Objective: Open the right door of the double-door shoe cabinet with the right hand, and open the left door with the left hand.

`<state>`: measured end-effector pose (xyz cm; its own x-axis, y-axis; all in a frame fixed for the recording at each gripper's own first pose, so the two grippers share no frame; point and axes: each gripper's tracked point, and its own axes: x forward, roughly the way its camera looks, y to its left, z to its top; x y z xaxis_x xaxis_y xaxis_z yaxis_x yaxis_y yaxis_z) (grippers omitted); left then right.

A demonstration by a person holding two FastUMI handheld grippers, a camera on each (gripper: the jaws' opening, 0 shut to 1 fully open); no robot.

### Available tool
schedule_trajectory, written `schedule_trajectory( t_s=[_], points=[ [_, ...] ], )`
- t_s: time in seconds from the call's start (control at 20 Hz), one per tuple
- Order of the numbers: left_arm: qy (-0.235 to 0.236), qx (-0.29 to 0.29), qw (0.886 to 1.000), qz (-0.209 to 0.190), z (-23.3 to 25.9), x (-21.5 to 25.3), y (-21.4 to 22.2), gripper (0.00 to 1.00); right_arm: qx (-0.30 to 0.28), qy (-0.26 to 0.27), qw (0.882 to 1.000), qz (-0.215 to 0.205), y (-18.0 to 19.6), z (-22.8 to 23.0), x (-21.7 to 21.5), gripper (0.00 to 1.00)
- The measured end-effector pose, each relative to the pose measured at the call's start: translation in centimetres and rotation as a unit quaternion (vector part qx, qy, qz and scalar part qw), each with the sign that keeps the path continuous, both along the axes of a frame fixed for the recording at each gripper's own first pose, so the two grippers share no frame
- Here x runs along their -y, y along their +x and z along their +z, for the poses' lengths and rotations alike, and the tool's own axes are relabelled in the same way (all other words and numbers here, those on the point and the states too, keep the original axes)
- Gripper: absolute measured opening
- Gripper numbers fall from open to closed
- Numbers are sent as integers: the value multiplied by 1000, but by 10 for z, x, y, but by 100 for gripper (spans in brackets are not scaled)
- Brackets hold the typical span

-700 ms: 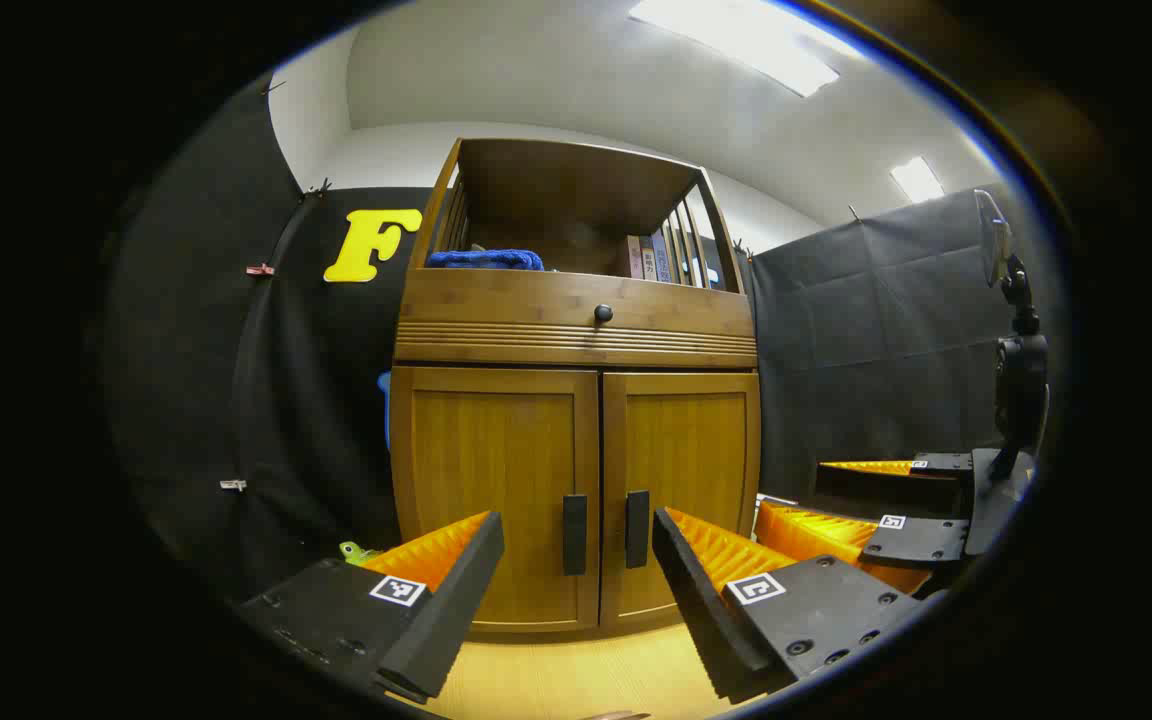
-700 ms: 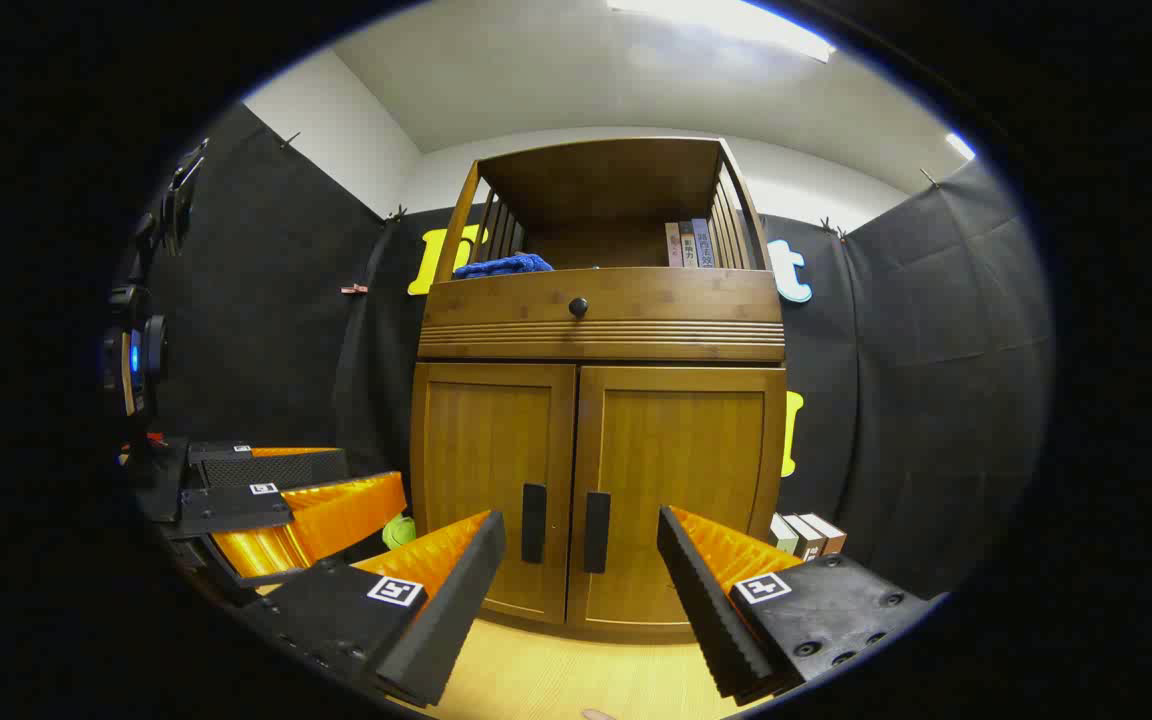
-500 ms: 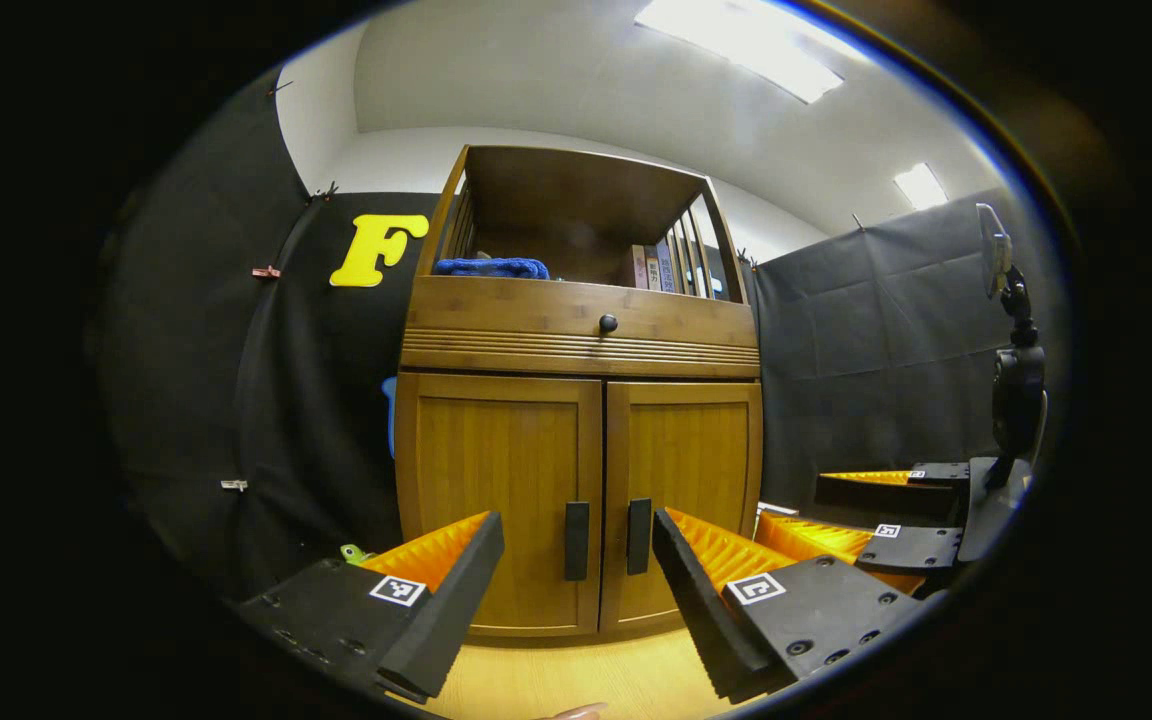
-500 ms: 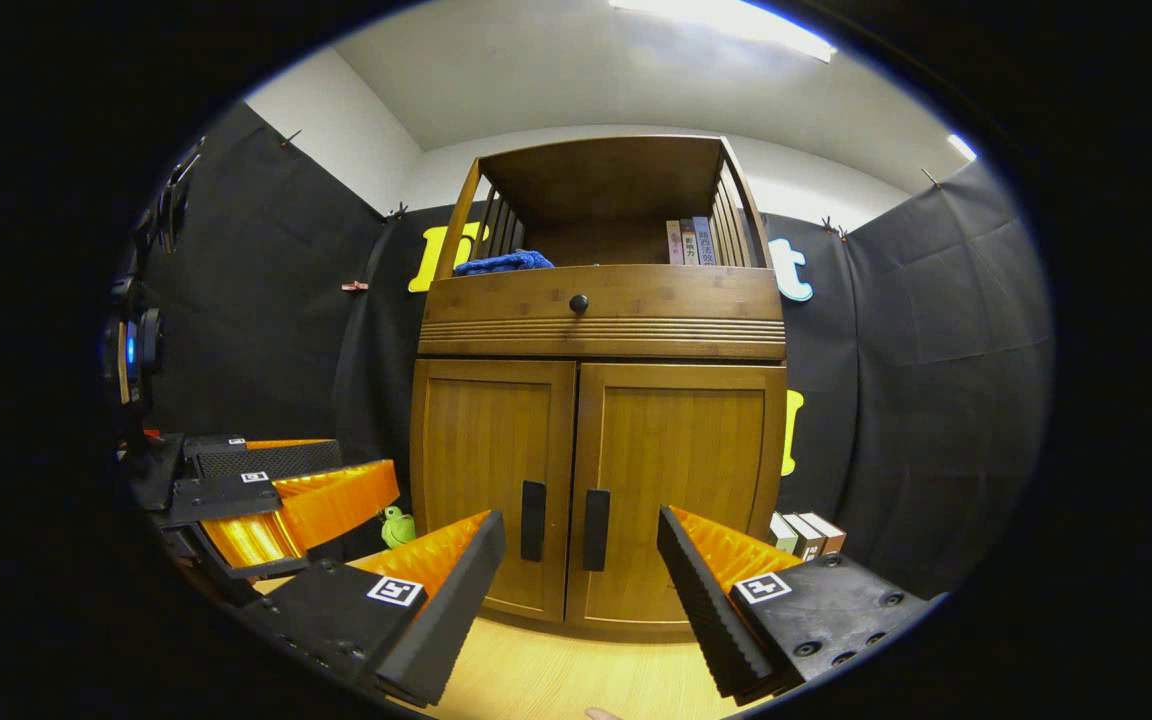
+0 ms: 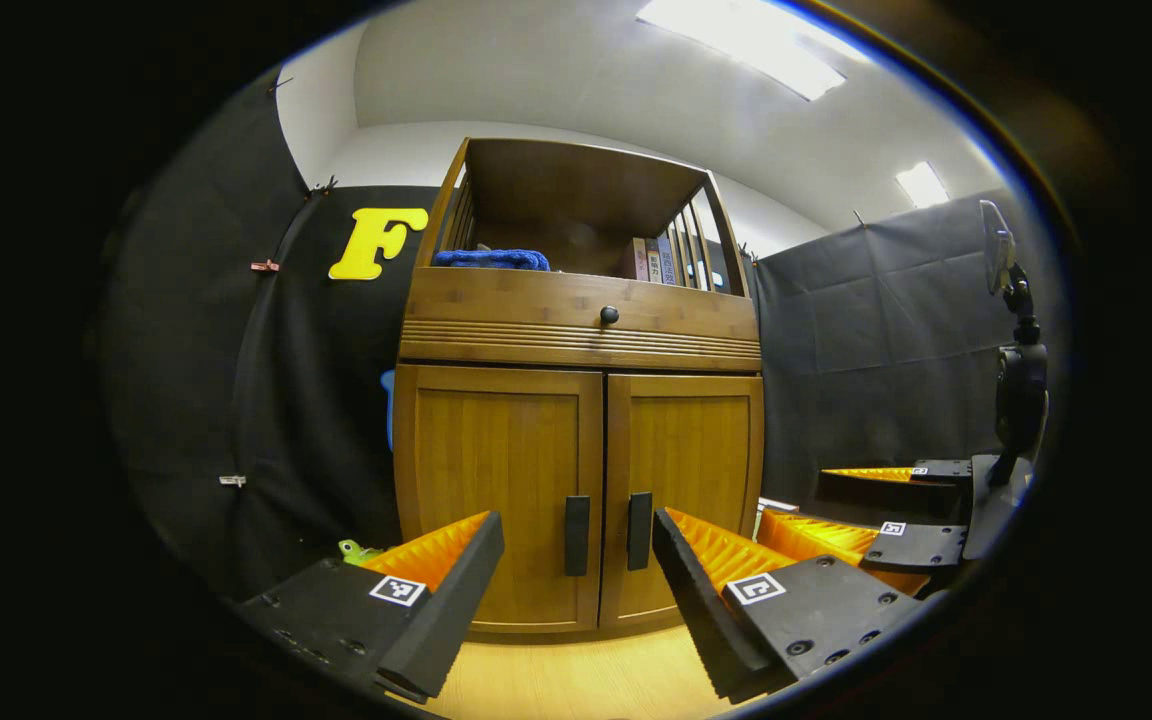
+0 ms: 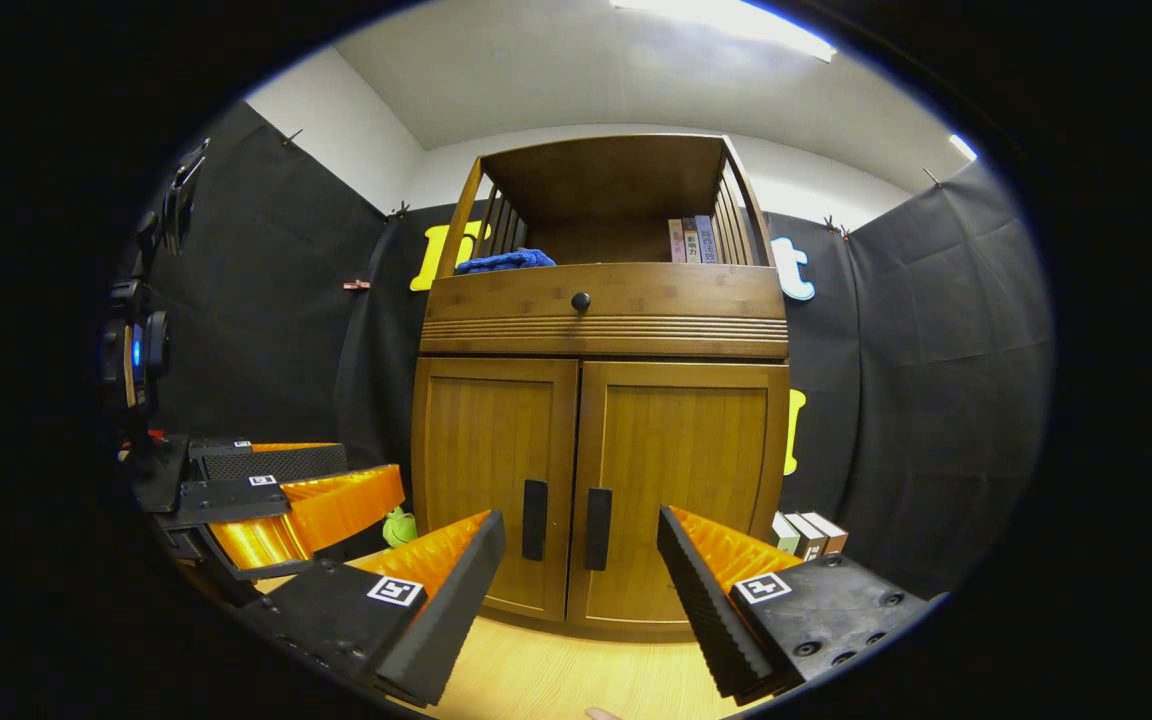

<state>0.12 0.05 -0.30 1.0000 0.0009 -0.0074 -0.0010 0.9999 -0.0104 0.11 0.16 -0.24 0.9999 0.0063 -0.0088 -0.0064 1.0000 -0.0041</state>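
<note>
Wooden and honey-brown, the shoe cabinet [image 5: 578, 440] stood square ahead of me on the pale wood floor [image 6: 576, 675], both doors closed. In the left gripper view I had my left tool [image 5: 576, 560] spread wide with nothing between its fingers, well short of the cabinet; the left door [image 5: 496, 495] and its dark vertical handle [image 5: 576, 535] sat framed in the gap, with the right door's handle [image 5: 639, 530] just beside it across the seam. My right tool [image 5: 876, 520] showed off to the side in that view, held apart from the cabinet, though from there I could not tell how it stood. In the right gripper view the right tool [image 6: 581, 560] was likewise gaping and holding nothing, and the right door [image 6: 681, 490] with its handle [image 6: 598, 528] lay straight ahead, untouched. The left tool [image 6: 286, 500] showed at the side there, near a small green toy [image 6: 397, 526] on the floor by the cabinet's corner. Above the doors ran a drawer with a round dark knob [image 6: 581, 301], and on the open shelf lay a blue cloth [image 6: 504, 261] at one end and a few upright books [image 6: 691, 240] at the other. More books [image 6: 808, 530] stood on the floor beside the cabinet's far side.
</note>
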Motion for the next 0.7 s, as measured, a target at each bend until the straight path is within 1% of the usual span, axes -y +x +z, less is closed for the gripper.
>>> schedule_trajectory(
  t_s=[0.05,0.2,0.25,0.45,0.5,0.6,0.65,0.7],
  points=[
    [0,1,1000,0,1,0,0,94,0,0,1000,0,1,0,0,99],
    [-1,4,1000,-1,1,-1,-1,94,1,0,1000,-2,3,1,1,95],
    [-2,3,1000,-1,2,-1,-2,94,0,1,1000,-2,5,-1,1,97],
    [-9,-1,1000,-2,-1,-3,-2,94,-4,3,1000,-3,10,-6,0,99],
    [-10,-2,1000,1,-3,-5,-1,94,-5,3,1000,-3,12,-7,0,97],
    [-7,-7,1000,12,-6,-13,4,94,-8,2,1000,-3,18,-11,0,99],
    [-8,-6,1000,19,-6,-18,7,94,-11,1,1000,-3,20,-13,-1,97],
    [-9,-5,1000,26,-6,-23,7,94,-13,1,1000,-3,23,-16,-1,99]
  ],
)
